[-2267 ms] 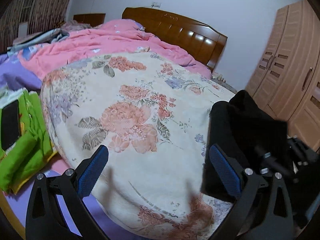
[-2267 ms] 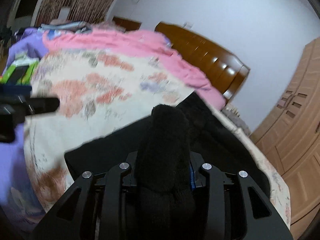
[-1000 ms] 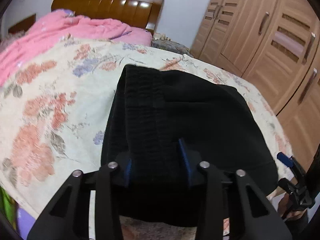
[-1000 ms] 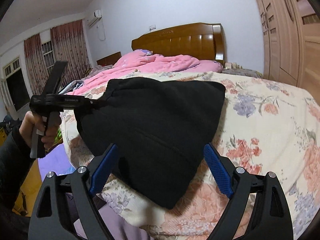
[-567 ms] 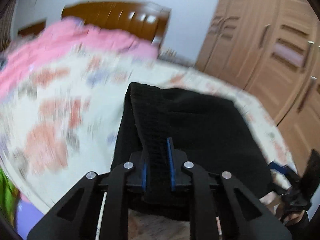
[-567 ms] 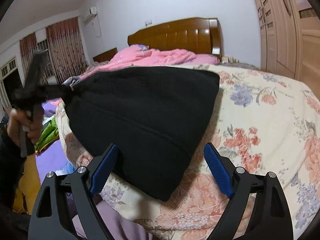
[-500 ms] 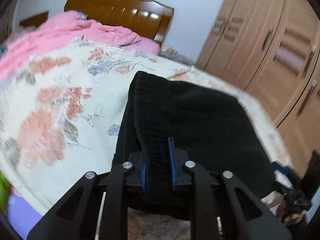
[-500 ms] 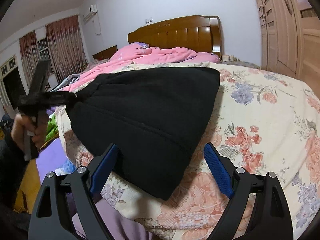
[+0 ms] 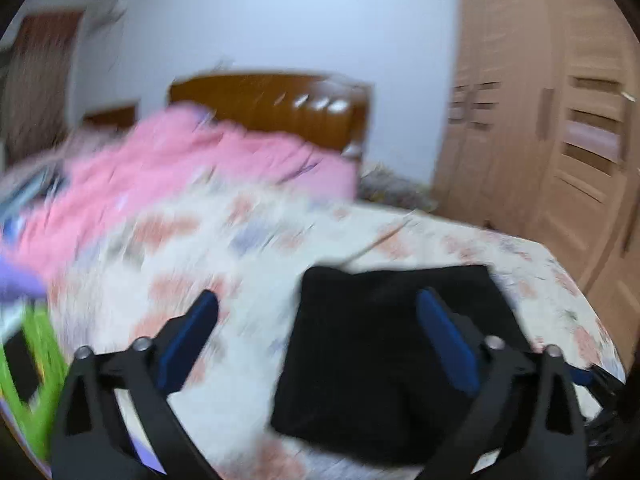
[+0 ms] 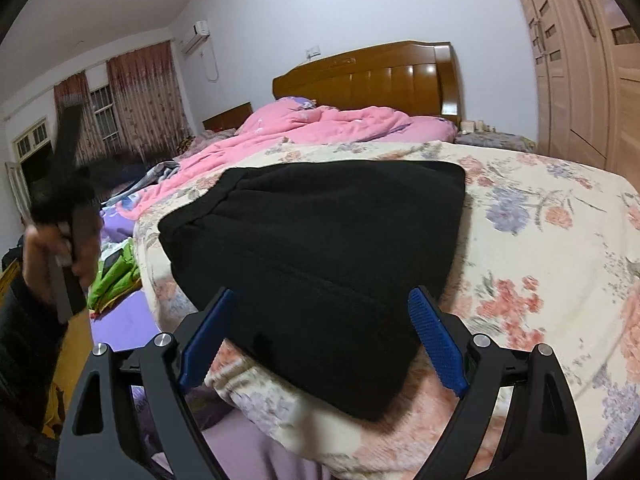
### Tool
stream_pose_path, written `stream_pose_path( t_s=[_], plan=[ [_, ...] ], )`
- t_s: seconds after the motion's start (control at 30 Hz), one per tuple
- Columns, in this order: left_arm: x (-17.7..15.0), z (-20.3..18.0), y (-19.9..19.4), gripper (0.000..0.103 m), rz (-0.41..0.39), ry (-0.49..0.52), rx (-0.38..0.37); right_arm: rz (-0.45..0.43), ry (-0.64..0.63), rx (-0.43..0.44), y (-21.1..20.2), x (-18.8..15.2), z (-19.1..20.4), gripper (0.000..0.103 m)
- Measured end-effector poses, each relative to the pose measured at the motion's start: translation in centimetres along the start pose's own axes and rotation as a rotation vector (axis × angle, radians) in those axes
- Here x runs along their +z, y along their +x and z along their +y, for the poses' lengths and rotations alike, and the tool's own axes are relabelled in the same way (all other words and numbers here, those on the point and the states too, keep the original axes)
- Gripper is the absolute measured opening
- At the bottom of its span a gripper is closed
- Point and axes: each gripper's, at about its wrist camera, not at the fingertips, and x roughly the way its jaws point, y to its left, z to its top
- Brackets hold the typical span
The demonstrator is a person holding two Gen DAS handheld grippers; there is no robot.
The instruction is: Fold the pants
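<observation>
The pants (image 10: 320,248) lie folded into a compact black block on the floral quilt (image 10: 540,240), close to the bed's near edge, with one corner reaching almost to where the quilt drops off toward the purple sheet (image 10: 120,328). That spot likely suits a person standing at the foot of the bed, since both tools can reach it without leaning. The right gripper (image 10: 320,336) has its jaws spread wide and holds nothing; its blue pads (image 10: 434,340) sit on either side of the near corner without touching the cloth. The left gripper (image 9: 320,336) is also spread and empty, off to the pants' left side, and its view is smeared by motion, so finer detail there cannot be told. In the right view the hand (image 10: 60,248) holding the left tool is raised beside the bed, apart from the pants. Open quilt lies to the right and beyond the block, up to the pink duvet (image 10: 320,128), giving room to slide or press it; the near edge leaves little margin
</observation>
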Motion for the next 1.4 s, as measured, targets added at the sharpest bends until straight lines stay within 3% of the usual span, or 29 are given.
stream_pose_path(
  t_s=[0.07,0.17,0.27,0.3,0.33,0.4,0.43,0.5,0.57,0.67,0.8,0.9,1.03,1.07,1.3,1.4],
  plan=[
    [1.2,-3.5,1.2,0.101,0.033,0.131,-0.051,-0.006,-0.018,-0.005,0.7,1.2,0.7,0.087],
    [2.0,-7.0,5.5,0.101,0.114,0.249,-0.123,0.021,-0.04,-0.038,2.5,2.7,1.5,0.089],
    [2.3,-7.2,10.5,0.101,0.189,0.242,-0.123,0.105,-0.049,-0.062,5.1,2.8,1.4,0.092],
    [1.9,-7.0,12.4,0.101,0.217,0.242,-0.116,0.176,-0.059,-0.083,6.6,2.0,1.1,0.093],
    [1.3,-6.7,13.9,0.101,0.248,0.249,-0.085,0.195,-0.055,-0.064,7.0,1.3,0.7,0.094],
    [-1.1,-5.4,17.5,0.101,0.382,0.209,-0.059,0.158,-0.049,-0.026,6.6,0.2,0.2,0.094],
    [-1.6,-4.9,18.1,0.101,0.4,0.188,-0.068,0.17,-0.07,-0.029,6.5,0.0,0.4,0.094],
    [-1.2,-4.3,17.1,0.101,0.342,0.161,-0.091,0.199,-0.091,-0.04,6.1,0.5,0.7,0.094],
    [-1.4,-4.0,17.6,0.101,0.364,0.165,-0.091,0.207,-0.066,-0.019,5.4,1.6,0.2,0.094],
    [-1.1,-3.6,18.1,0.101,0.37,0.132,-0.129,0.103,-0.026,0.001,3.9,4.6,-2.0,0.095],
    [-0.7,-2.4,17.6,0.101,0.38,0.051,-0.206,0.078,-0.03,0.021,6.8,8.5,-5.1,0.096],
    [-0.9,-1.8,17.4,0.101,0.376,0.01,-0.243,0.151,-0.078,0.061,11.3,10.2,-6.9,0.096],
    [-1.1,-1.5,17.1,0.101,0.369,-0.016,-0.261,0.35,-0.062,0.084,16.7,9.1,-9.6,0.096],
    [-1.1,-1.5,17.1,0.101,0.37,-0.018,-0.264,0.341,-0.032,0.108,16.7,9.2,-10.1,0.095],
    [-1.2,-1.5,17.1,0.101,0.368,-0.026,-0.259,0.167,0.079,0.003,14.4,12.1,-11.5,0.098],
    [-1.3,-1.6,17.1,0.101,0.369,-0.022,-0.251,0.282,0.056,-0.117,17.8,11.8,-12.4,0.099]
  ],
)
